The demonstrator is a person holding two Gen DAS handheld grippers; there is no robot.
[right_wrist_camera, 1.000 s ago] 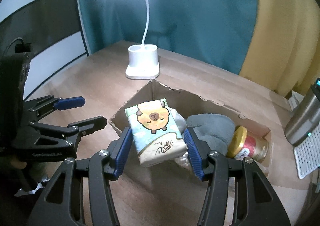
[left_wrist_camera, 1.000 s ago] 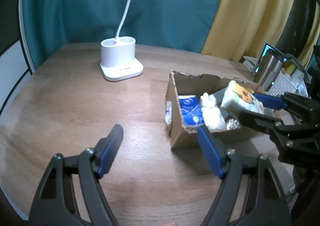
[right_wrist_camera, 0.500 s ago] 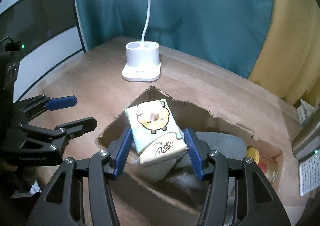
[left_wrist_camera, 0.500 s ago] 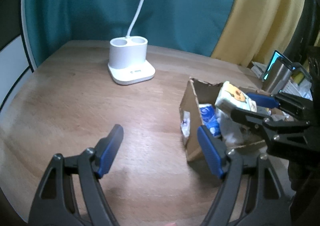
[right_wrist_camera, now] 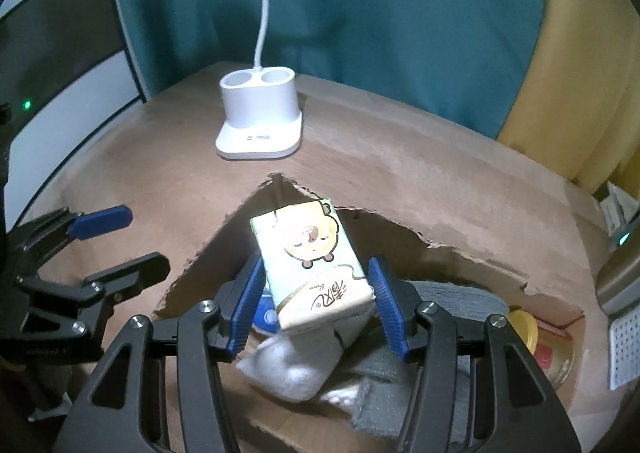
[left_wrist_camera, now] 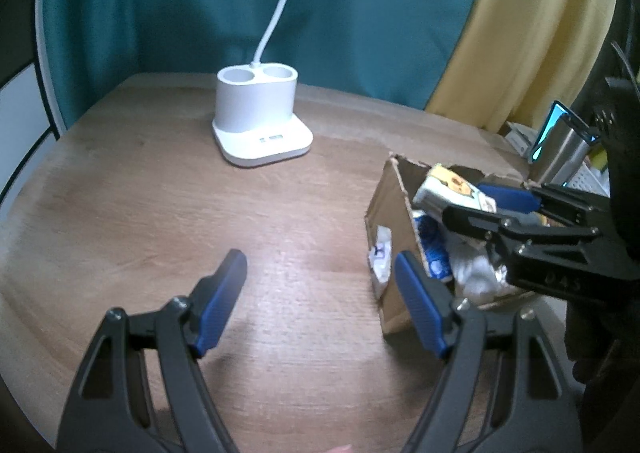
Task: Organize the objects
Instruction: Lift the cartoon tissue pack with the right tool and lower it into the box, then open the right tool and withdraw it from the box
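My right gripper [right_wrist_camera: 316, 295] is open over the cardboard box [right_wrist_camera: 460, 253]. The tissue pack with a bear print [right_wrist_camera: 314, 265] lies between its spread fingers, tilted, resting on the white cloth bundle [right_wrist_camera: 292, 367] in the box; gaps show on both sides. The pack also shows in the left wrist view [left_wrist_camera: 452, 189], beside the right gripper [left_wrist_camera: 476, 203]. My left gripper [left_wrist_camera: 320, 293] is open and empty above the bare wooden table [left_wrist_camera: 160, 213], left of the box [left_wrist_camera: 394, 213].
A white lamp base with two cups [left_wrist_camera: 260, 121] stands at the back of the table. The box also holds a blue packet [left_wrist_camera: 434, 249], a grey cloth [right_wrist_camera: 452, 293] and a yellow-lidded jar [right_wrist_camera: 536, 341]. A steel tumbler [left_wrist_camera: 560, 153] stands at the right.
My right gripper has opened and let go of the tissue pack, which has tipped down onto the things in the box. The left gripper has moved left, away from the box.
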